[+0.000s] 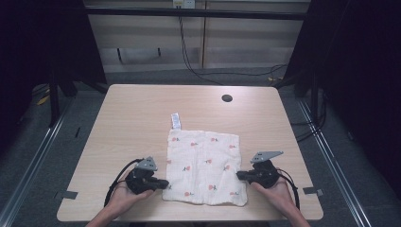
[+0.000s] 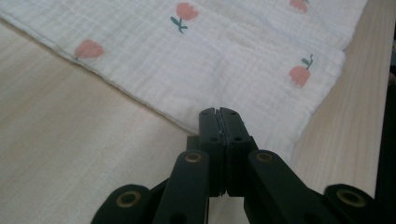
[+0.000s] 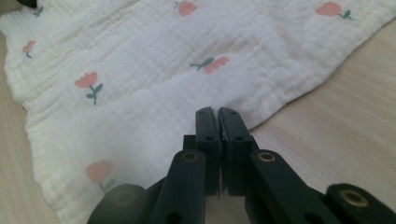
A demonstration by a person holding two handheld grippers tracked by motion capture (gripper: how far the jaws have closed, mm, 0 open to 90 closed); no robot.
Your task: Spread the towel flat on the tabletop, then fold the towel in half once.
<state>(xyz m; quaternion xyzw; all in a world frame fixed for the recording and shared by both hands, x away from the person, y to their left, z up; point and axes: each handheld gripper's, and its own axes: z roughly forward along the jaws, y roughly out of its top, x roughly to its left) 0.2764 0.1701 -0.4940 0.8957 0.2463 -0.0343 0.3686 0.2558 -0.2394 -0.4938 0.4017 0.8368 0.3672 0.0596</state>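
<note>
- High view: light wood-grain table (image 1: pixel 142 123) with rounded corners and a round cable hole (image 1: pixel 227 98) near the far edge. Grey carpet floor (image 1: pixel 42 142) around it, metal rails either side, wood-panelled wall behind with black cables hanging down.
- White cloth (image 1: pixel 203 165) with small red flower print lies flat on the near half of the table, its label tab (image 1: pixel 176 121) sticking out at the far left corner.
- Left gripper (image 1: pixel 163 183) at the cloth's near left edge, right gripper (image 1: pixel 240 176) at its right edge, each held in a hand.
- Left gripper view: jaws pressed together, pinching the cloth (image 2: pixel 224 60) edge; bare tabletop (image 2: pixel 70 149) beside it.
- Right gripper view: jaws closed tight on the cloth (image 3: pixel 154 88) edge; tabletop (image 3: pixel 336 126) at right.
</note>
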